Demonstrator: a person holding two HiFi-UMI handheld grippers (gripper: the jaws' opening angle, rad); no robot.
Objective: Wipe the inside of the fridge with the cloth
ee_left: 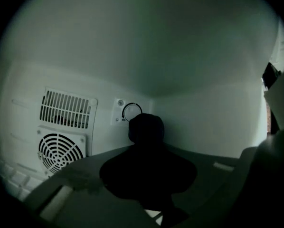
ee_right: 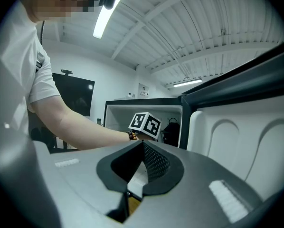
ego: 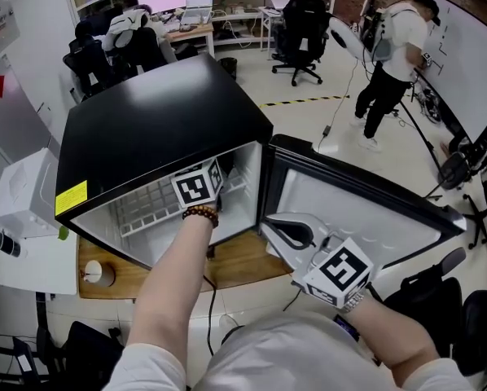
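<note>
Reaching into the open black fridge (ego: 146, 137) with the left gripper (ee_left: 149, 175), near the middle of the head view. Pinching a dark cloth (ee_left: 146, 129) between its fingers, deep inside, in front of the white back wall. Round dial (ee_left: 131, 112) just behind the cloth at 11 o'clock, fan grille (ee_left: 60, 151) over at 9 o'clock. Holding the right gripper (ee_right: 141, 165) outside, at 4 o'clock, by the open door (ego: 349, 210). With fingers pressed together and nothing between them.

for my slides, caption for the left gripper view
Left gripper holds a dark cloth inside the fridge, facing the dial and fan vent
</note>
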